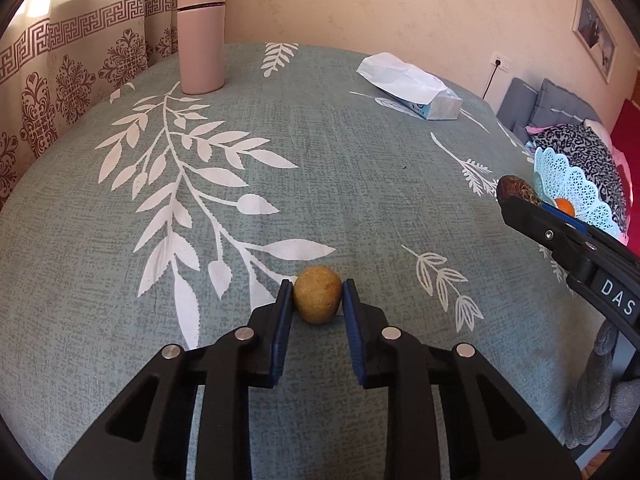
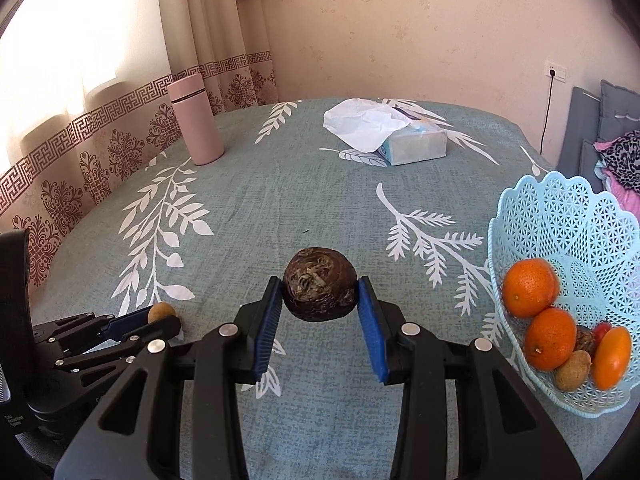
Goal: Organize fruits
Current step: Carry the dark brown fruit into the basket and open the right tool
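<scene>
between the pads of our left gripper [image 1: 318, 300] sits a small tan fruit [image 1: 318, 300], pinched at its widest part and resting at table level on the tablecloth [image 1: 320, 160]. we judge it light, firm and round, so it could roll out if squeezed off-centre; holding across the middle suits it. our right gripper [image 2: 320, 300] pinches a dark brown fruit [image 2: 320, 290] the same way, lifted above the cloth. its rough, fibrous skin should give good friction, and it looks hard and heavier. further right, the blue basket [image 2: 568, 216] holds oranges [image 2: 528, 286] and other fruit, well apart from both grippers.
</scene>
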`<action>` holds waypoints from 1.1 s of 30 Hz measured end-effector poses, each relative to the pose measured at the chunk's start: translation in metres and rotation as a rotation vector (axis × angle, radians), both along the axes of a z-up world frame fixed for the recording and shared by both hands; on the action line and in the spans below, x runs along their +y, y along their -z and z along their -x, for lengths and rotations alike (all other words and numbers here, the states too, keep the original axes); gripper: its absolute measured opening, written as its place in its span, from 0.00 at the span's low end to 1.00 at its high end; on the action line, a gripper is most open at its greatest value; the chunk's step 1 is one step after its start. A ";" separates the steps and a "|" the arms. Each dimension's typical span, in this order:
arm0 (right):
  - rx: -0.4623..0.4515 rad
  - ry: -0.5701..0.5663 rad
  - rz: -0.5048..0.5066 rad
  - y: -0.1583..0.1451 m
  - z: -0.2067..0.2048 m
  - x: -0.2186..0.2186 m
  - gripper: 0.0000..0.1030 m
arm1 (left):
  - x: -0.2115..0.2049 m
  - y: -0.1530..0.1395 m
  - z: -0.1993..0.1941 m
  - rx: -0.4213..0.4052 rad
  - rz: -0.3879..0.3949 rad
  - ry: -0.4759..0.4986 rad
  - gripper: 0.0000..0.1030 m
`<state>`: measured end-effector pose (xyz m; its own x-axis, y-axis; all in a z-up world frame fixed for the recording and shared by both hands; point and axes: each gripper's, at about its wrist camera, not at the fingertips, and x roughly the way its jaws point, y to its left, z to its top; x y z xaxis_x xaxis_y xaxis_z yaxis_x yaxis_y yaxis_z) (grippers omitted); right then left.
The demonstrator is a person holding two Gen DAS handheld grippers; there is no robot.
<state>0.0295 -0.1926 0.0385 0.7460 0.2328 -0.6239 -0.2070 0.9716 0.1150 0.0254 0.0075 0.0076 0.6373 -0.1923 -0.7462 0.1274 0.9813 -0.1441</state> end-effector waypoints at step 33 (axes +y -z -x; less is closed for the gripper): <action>-0.108 0.499 -0.159 -0.022 0.025 -0.171 0.64 | 0.004 -0.007 0.004 -0.025 -0.001 -0.048 0.24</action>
<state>0.0049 -0.3640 0.0604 0.8481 -0.0815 -0.5235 0.2573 0.9271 0.2725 0.0216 0.0112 0.0150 0.6642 -0.1608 -0.7300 0.0840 0.9865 -0.1408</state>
